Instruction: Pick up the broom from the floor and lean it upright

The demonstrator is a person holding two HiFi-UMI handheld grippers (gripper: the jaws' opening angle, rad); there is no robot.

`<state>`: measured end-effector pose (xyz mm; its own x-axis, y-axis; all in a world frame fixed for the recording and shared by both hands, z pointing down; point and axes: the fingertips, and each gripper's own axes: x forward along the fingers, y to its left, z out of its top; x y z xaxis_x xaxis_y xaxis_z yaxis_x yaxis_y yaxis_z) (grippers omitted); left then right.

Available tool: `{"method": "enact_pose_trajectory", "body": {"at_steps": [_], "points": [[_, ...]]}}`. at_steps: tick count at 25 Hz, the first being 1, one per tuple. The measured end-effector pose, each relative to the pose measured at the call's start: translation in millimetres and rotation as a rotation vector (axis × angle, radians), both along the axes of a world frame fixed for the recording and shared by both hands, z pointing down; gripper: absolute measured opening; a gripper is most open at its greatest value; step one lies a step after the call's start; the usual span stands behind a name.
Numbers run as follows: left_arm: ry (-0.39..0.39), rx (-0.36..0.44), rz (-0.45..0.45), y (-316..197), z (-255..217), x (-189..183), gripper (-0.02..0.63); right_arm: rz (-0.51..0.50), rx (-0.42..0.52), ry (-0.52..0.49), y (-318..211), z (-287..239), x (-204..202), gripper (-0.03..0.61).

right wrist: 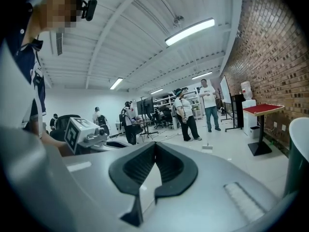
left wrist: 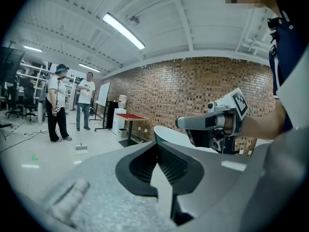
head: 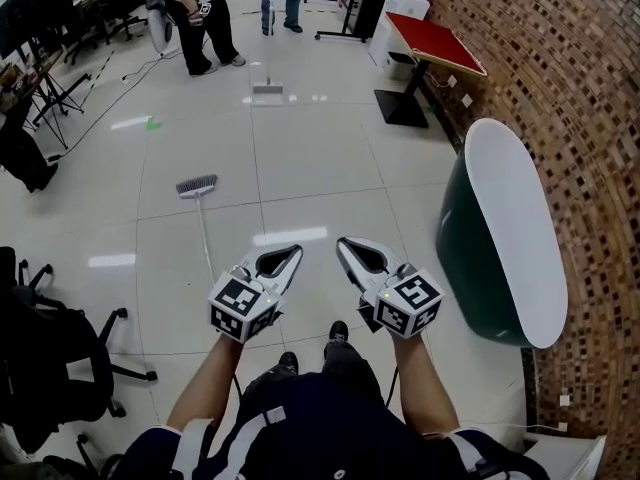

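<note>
The broom lies flat on the pale tiled floor, its grey bristle head (head: 197,185) pointing away from me. Its thin white handle (head: 204,233) runs back toward me and passes under my left gripper. My left gripper (head: 291,253) hangs above the floor just right of the handle, with its jaws shut on nothing. My right gripper (head: 345,245) is level with it, a short gap to the right, also shut and empty. Each gripper view shows its own closed jaws, the left gripper (left wrist: 157,141) and the right gripper (right wrist: 154,143); the broom appears in neither.
A dark green tub with a white rim (head: 520,218) stands at the right against the brick wall (head: 590,118). A red-topped table (head: 435,43) is beyond it. A black office chair (head: 50,358) is at my left. Two people (head: 205,18) stand far ahead, near a small floor tool (head: 267,88).
</note>
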<state>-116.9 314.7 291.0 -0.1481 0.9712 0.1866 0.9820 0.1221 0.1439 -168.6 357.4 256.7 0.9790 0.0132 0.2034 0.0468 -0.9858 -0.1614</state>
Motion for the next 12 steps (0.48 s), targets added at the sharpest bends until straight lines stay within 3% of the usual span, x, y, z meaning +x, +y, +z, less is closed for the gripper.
{"method": "enact_pose_trajectory", "body": {"at_steps": [6,12], "points": [[-0.004,0.007,-0.106,33.3,4.8,53.2,0.0,-0.107,0.006,0.009,40.3,4.2,60.2,0.005],[-0.011,-0.01,-0.279,97.4,-0.5,96.4,0.0,-0.282,0.004,0.02,104.6,-0.2,107.1,0.005]]}}
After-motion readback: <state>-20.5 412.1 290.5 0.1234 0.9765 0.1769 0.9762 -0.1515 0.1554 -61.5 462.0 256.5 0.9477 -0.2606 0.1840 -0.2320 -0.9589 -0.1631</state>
